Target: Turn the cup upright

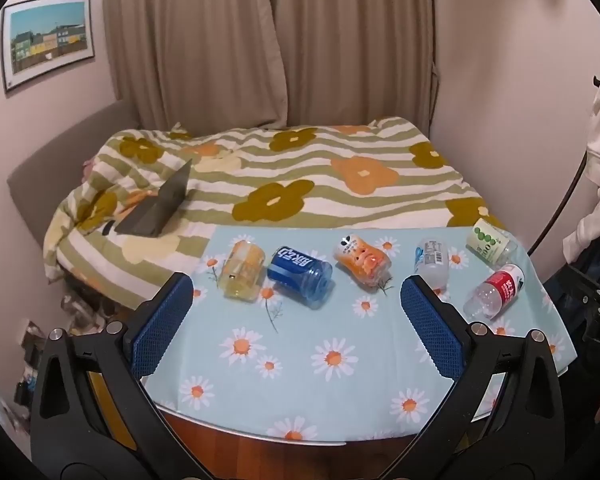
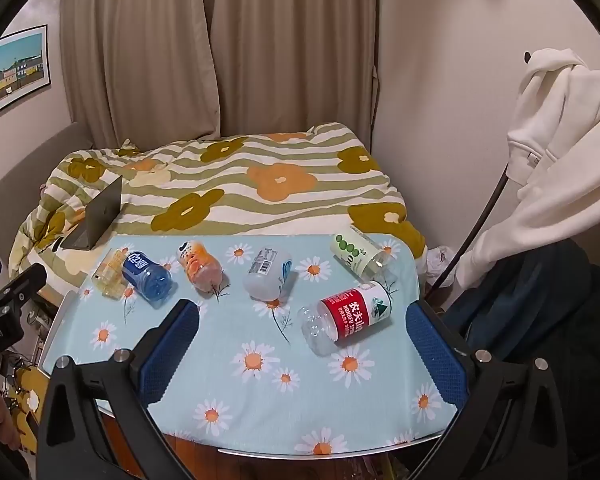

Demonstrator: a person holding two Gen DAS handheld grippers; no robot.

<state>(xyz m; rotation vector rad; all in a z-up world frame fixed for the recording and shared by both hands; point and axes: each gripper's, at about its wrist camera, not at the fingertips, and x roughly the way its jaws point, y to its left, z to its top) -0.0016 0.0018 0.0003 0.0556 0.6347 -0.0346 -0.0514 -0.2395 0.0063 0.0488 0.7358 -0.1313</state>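
Note:
Several cut-bottle cups lie on their sides on the daisy tablecloth (image 1: pixel 340 364): a yellow cup (image 1: pixel 242 270), a blue cup (image 1: pixel 300 276), an orange cup (image 1: pixel 362 260), a clear white-label cup (image 1: pixel 432 260), a green-dot cup (image 1: pixel 492 242) and a red-label cup (image 1: pixel 496 290). In the right wrist view they show as yellow cup (image 2: pixel 110 274), blue cup (image 2: pixel 148 276), orange cup (image 2: pixel 200 266), clear cup (image 2: pixel 268 274), green-dot cup (image 2: pixel 358 254) and red-label cup (image 2: pixel 348 316). My left gripper (image 1: pixel 296 292) is open and empty, short of the cups. My right gripper (image 2: pixel 302 320) is open and empty near the red-label cup.
A bed with a flowered striped duvet (image 1: pixel 300 176) lies behind the table, with an open laptop (image 1: pixel 156 208) on it. Curtains (image 1: pixel 272 40) hang at the back. A white hoodie (image 2: pixel 560 140) hangs at the right. The table's front edge (image 1: pixel 260 432) is near me.

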